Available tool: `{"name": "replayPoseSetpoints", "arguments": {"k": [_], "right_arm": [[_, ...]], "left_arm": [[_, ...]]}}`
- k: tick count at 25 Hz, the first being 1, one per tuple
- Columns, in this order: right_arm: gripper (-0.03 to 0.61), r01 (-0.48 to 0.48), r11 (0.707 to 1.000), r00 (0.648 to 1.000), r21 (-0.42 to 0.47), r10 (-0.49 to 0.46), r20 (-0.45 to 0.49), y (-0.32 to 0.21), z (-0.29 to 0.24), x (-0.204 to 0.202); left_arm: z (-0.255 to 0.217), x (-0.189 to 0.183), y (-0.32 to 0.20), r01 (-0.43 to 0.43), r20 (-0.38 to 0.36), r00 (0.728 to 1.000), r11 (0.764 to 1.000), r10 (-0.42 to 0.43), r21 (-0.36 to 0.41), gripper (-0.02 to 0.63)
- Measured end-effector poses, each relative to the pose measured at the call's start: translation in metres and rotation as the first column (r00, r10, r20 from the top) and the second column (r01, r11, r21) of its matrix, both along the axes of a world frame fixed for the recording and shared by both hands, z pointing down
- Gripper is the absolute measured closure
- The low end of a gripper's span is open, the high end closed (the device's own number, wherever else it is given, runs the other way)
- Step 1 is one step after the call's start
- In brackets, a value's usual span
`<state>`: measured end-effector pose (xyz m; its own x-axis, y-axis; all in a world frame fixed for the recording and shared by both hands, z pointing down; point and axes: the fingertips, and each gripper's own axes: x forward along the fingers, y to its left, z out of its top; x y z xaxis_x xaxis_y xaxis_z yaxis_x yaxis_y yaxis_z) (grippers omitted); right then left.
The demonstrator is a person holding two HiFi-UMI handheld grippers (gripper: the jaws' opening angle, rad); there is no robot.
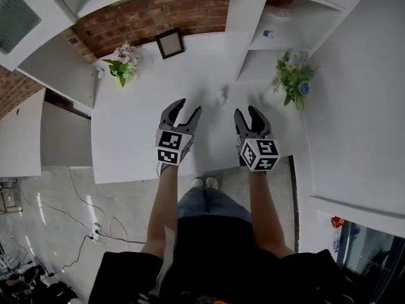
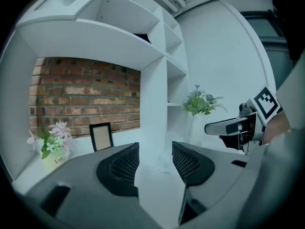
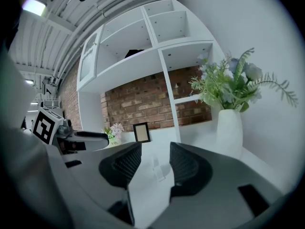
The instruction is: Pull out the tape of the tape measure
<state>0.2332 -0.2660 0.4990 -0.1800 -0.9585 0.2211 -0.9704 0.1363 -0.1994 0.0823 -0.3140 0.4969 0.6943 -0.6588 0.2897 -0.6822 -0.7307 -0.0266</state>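
Status: not started.

L gripper (image 1: 188, 106) and R gripper (image 1: 247, 111) both hover over the near edge of the surface (image 1: 133, 151), side by side, not touching. L fingers (image 2: 125, 168) are spread with nothing btwn them, just bare surface ahead. R fingers (image 3: 188, 166) same: apart, empty.

Only candidate for the tape measure (image 1: 220, 97) is a small pale lump lying on the surface ahead of both grippers, roughly btwn their lines and near the shelf upright. Too small and washed out to confirm shape or spot the tape tab. R gripper view frames it (image 3: 157, 168) in the gap btwn the fingers, but well ahead, no contact.

Other stuff: frame (image 1: 170, 43) at the brick wall, pink plant (image 1: 123, 65) far L, plant in white vase (image 1: 292, 75) far R. All well apart from the tape measure.

Done: nothing as far as visible. No tape out, body not held.

Left, imo: reach fwd, clamp the body w/ one gripper, find the tab w/ the other, pull. Tab orientation unknown, so can't say which side takes what.
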Motion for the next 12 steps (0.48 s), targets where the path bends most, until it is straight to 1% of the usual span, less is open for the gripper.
{"name": "replayPoseSetpoints", "arguments": {"k": [2,3,5,6,7,8,10,12], "right_arm": [[0.414,-0.009,1.0,1.0,-0.012,0.009,0.0,-0.002,0.003,0.005],[0.414,-0.013,1.0,1.0,-0.018,0.013,0.001,-0.003,0.005,0.007],[0.414,-0.017,0.999,1.0,-0.032,0.017,-0.001,-0.003,0.009,0.01],[0.414,-0.018,0.999,1.0,-0.039,0.018,-0.004,-0.003,0.011,0.011],[0.414,-0.018,0.999,1.0,-0.048,0.018,-0.005,-0.002,0.014,0.012],[0.414,-0.019,0.998,1.0,-0.057,0.018,-0.007,-0.001,0.016,0.014],[0.413,-0.018,0.997,1.0,-0.078,0.018,-0.009,0.002,0.023,0.017],[0.414,-0.018,0.995,1.0,-0.097,0.017,-0.009,0.004,0.03,0.02]], "left_arm": [[0.003,0.012,-0.009,-0.042,0.019,0.999,0.999,0.042,-0.002,0.425],[0.005,0.02,-0.013,-0.073,0.043,0.996,0.997,0.073,0.003,0.425],[0.012,0.036,-0.021,-0.159,0.116,0.981,0.987,0.157,0.013,0.425],[0.017,0.044,-0.025,-0.211,0.164,0.965,0.977,0.206,0.015,0.425],[0.022,0.052,-0.029,-0.265,0.215,0.943,0.964,0.256,0.014,0.425],[0.028,0.06,-0.031,-0.319,0.266,0.914,0.948,0.305,0.011,0.425],[0.039,0.076,-0.036,-0.422,0.359,0.846,0.907,0.394,-0.001,0.425],[0.048,0.089,-0.04,-0.512,0.435,0.769,0.859,0.468,-0.018,0.425]]}}
